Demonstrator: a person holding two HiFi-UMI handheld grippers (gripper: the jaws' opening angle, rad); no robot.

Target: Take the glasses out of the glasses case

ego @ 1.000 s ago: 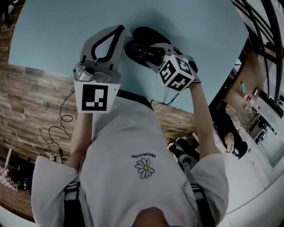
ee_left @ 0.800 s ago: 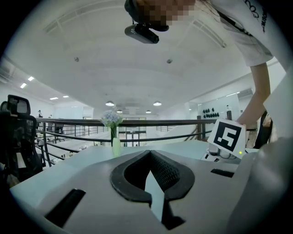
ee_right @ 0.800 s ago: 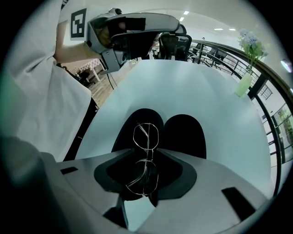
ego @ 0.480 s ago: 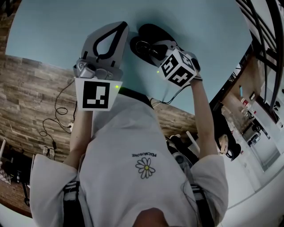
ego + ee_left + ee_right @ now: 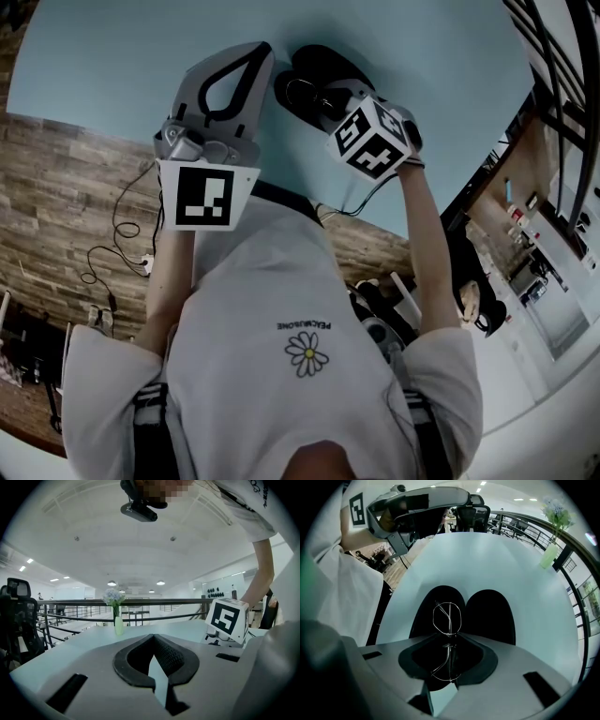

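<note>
The black glasses case [image 5: 491, 616] lies open on the pale blue table [image 5: 112, 66], both halves up. Thin wire-framed glasses [image 5: 446, 618] stand over its left half. My right gripper [image 5: 449, 637] points steeply down at them; its jaws have just been closing and now pinch the frame at the bridge, one lens beyond the tips and one between the jaws. In the head view the case [image 5: 319, 61] and glasses [image 5: 300, 94] sit just past the right gripper [image 5: 323, 96]. The left gripper [image 5: 262, 49] hovers left of the case, tips together and empty, as the left gripper view [image 5: 152, 636] also shows.
A small green vase with flowers [image 5: 551, 550] stands far across the table near a black railing [image 5: 576, 564]. The same vase [image 5: 115, 613] shows in the left gripper view, with an office chair [image 5: 16, 611] at the left. Wooden floor with cables [image 5: 112, 244] lies below the table's near edge.
My right gripper has edged a little further over the case and now covers more of the glasses. The left gripper has stayed in place.
</note>
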